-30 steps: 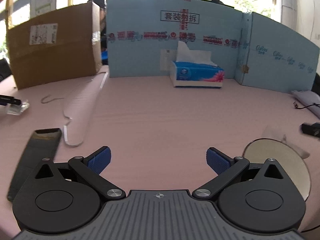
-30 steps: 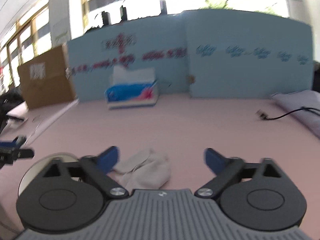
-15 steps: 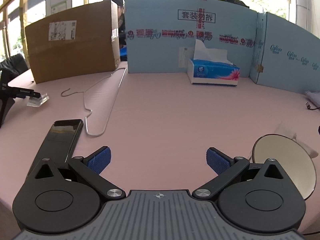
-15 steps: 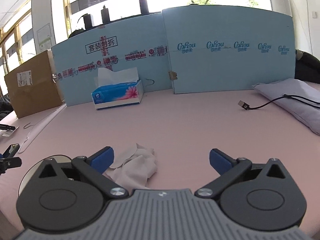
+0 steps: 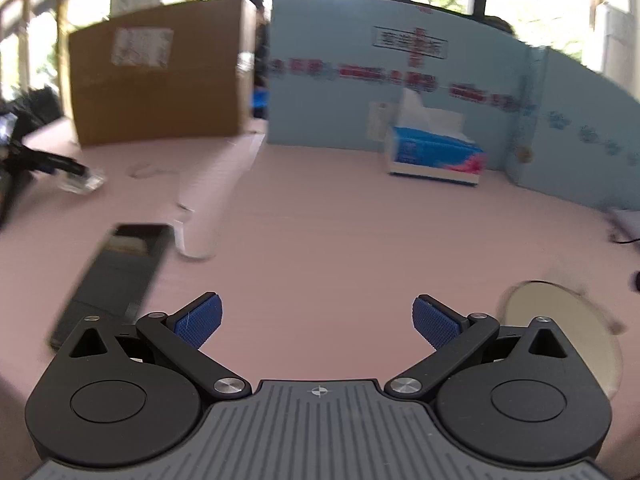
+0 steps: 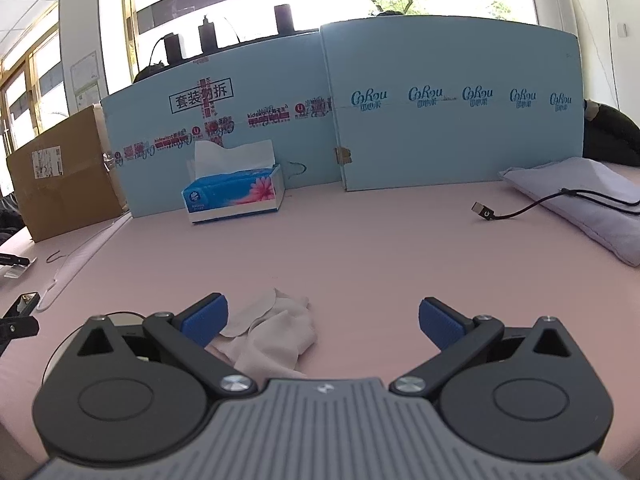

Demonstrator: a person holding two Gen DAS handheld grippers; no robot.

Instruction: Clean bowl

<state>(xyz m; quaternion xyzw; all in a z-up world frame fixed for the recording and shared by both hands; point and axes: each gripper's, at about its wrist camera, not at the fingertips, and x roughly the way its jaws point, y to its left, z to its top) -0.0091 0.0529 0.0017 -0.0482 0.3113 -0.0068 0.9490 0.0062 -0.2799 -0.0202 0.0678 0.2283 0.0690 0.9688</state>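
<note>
A shallow cream bowl [image 5: 560, 312] sits on the pink table at the lower right of the left wrist view, partly behind my gripper's housing. In the right wrist view only its rim [image 6: 120, 315] shows at the lower left. A crumpled white cloth [image 6: 276, 332] lies on the table beside the bowl, just ahead of my right gripper's left finger. My left gripper [image 5: 318, 320] is open over bare table, left of the bowl. My right gripper [image 6: 324, 320] is open too, with nothing between its fingers.
A tissue box [image 6: 234, 196] stands at the back before blue panels [image 6: 440, 120]. A cardboard box [image 5: 160, 84] is at back left, with a wire hanger [image 5: 208, 200] and a black phone [image 5: 116, 272] nearer. A lilac cushion [image 6: 580, 200] and USB cable [image 6: 486, 213] lie right.
The left wrist view has tilted and swung a little and is blurred by motion. The right gripper has steadied and edged forward, the cloth now closer to its left finger. Both stay open.
</note>
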